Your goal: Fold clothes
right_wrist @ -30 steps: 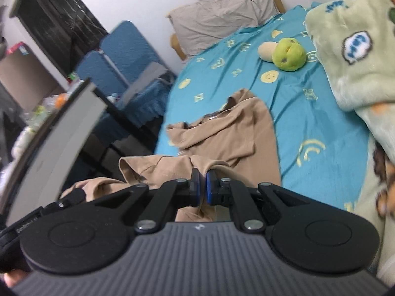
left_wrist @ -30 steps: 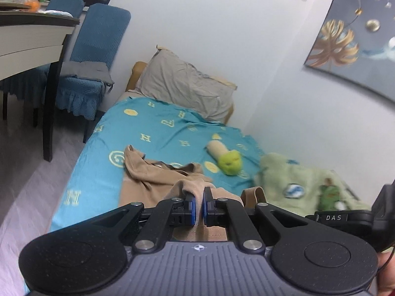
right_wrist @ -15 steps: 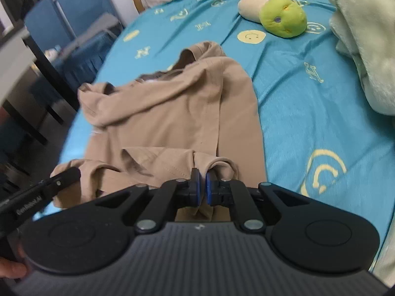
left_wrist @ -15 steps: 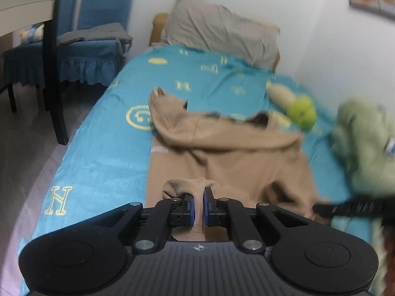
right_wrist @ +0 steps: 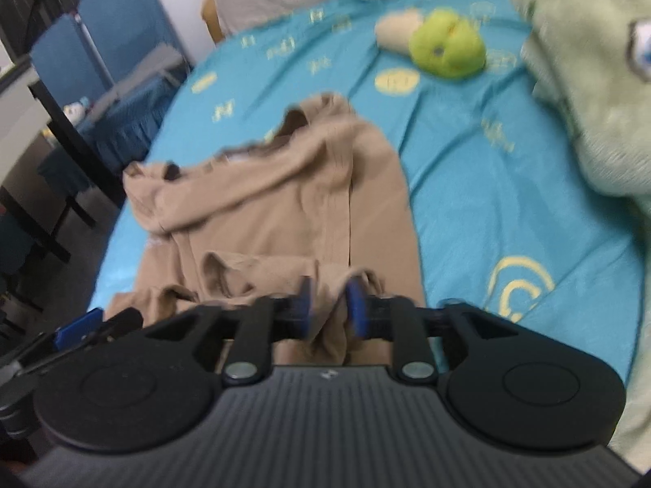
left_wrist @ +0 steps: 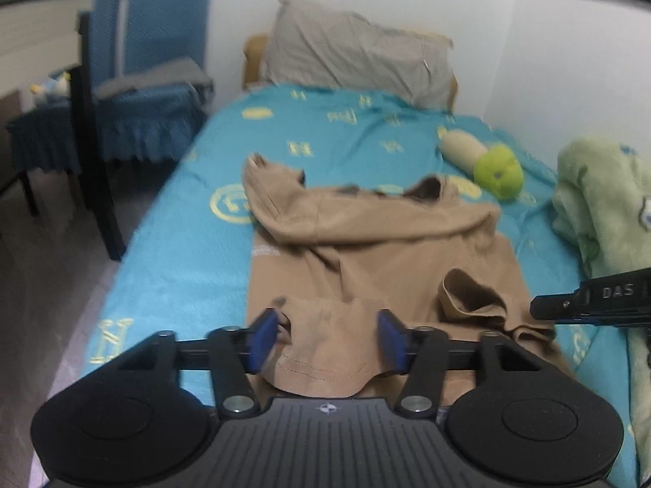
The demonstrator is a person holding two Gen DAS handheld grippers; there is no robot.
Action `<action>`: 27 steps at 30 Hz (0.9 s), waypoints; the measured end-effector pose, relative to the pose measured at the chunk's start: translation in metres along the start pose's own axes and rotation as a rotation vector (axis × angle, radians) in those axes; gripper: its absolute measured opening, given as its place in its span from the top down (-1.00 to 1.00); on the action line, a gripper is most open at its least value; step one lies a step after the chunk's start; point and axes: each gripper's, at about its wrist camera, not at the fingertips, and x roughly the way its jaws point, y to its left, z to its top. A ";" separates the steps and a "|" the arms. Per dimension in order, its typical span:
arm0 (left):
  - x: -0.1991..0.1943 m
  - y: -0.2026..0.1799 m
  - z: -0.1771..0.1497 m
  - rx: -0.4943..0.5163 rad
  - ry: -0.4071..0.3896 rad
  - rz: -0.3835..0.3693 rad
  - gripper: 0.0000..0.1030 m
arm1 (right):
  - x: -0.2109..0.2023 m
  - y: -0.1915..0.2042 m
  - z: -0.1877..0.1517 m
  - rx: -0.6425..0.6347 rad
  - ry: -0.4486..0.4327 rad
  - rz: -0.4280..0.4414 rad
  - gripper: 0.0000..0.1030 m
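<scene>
A tan garment [left_wrist: 386, 240] lies spread on the blue bed sheet [left_wrist: 195, 252], its near hem bunched in loose folds; it also shows in the right wrist view [right_wrist: 285, 203]. My left gripper [left_wrist: 325, 339] is open, its blue pads on either side of the near hem. My right gripper [right_wrist: 328, 309] is open by a small gap, with a fold of the hem still between its pads. The right gripper's tip [left_wrist: 590, 299] shows at the right edge of the left wrist view.
A green plush toy [left_wrist: 496, 173] and a grey pillow [left_wrist: 358, 57] lie further up the bed. A pale green blanket [left_wrist: 606, 203] is heaped on the right. Blue chairs [left_wrist: 154, 81] and a dark table leg [left_wrist: 97, 142] stand left of the bed.
Both grippers lowered the garment's near hem onto the bed and opened, letting go of the cloth. The left opened wide, the right only slightly.
</scene>
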 end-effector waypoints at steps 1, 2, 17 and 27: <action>-0.010 -0.001 -0.001 -0.013 -0.011 0.007 -0.31 | -0.010 0.001 -0.002 -0.004 -0.029 0.017 -0.23; -0.020 -0.003 -0.001 -0.027 -0.022 0.015 -0.43 | -0.020 0.002 -0.004 -0.009 -0.058 0.034 -0.62; -0.077 0.036 -0.063 -0.447 0.304 -0.183 -0.91 | -0.078 -0.043 -0.063 0.452 0.140 0.307 -0.75; -0.029 0.068 -0.080 -0.769 0.302 -0.290 -0.35 | -0.027 -0.063 -0.114 0.855 0.374 0.340 -0.76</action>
